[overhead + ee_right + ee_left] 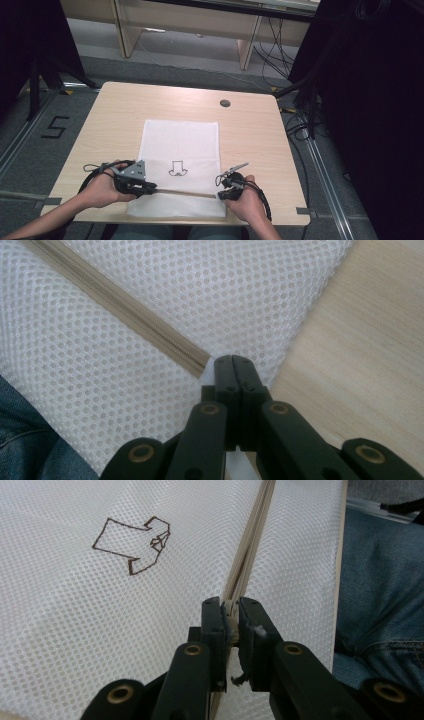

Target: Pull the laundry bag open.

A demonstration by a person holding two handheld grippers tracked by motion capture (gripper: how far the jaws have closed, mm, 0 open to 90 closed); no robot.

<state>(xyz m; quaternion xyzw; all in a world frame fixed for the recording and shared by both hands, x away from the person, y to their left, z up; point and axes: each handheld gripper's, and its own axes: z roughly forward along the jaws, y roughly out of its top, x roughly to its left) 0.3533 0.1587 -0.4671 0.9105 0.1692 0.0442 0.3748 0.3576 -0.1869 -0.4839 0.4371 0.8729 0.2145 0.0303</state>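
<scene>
Two hand-held tools worked a white mesh bag (180,150) that lay flat on a pale wooden desk (250,135), near its front edge. The left tool (150,189) was clamped on the zip pull (229,611) at one end of the beige zipper (185,193), while the right tool (220,194) had its jaws pressed together on the mesh at the zipper's other end.

From the high view, the zipper's long axis ran almost level across the near part of the bag, from the left tool to the right, parallel to the desk's front edge. The bag's own longer side stretched away from the person toward a small round grommet (225,103) at the far side of the desk. A dark outline drawing (177,168) sat on the mesh just beyond the zipper, between the two hands.

The left tool view gave what the overhead camera could not: the small pale pull pinched between the jaws, the closed zipper (250,550) leading straight away from them, and the drawing (135,542) turned on its side. The right tool view showed the zipper (120,307) ending just beside the shut jaw tips, bare wood (360,355) on one side and blue denim (20,440) past the bag's near edge.
</scene>
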